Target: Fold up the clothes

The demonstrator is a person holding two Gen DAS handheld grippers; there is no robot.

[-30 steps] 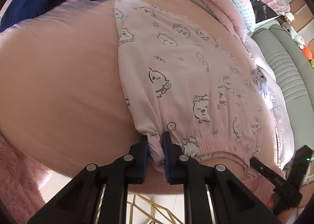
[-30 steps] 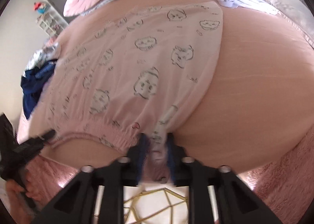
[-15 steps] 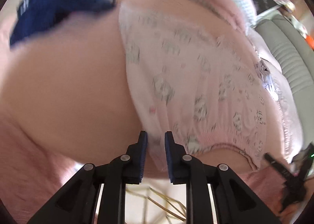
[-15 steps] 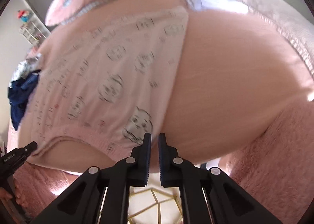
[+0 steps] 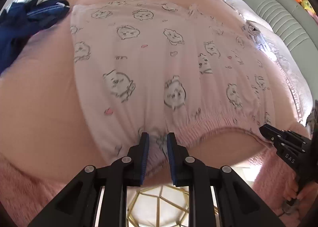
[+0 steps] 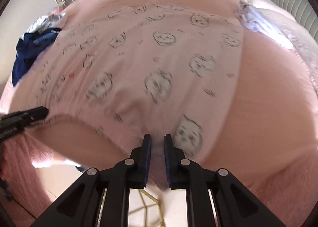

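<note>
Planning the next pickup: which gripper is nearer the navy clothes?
Left. The left gripper holds the pink garment's waistband on the side toward the navy clothes; the right gripper holds the far side.

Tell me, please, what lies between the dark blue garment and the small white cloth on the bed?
The pink printed garment lies spread between the dark blue garment and the white cloth; both wrist views show this.
</note>
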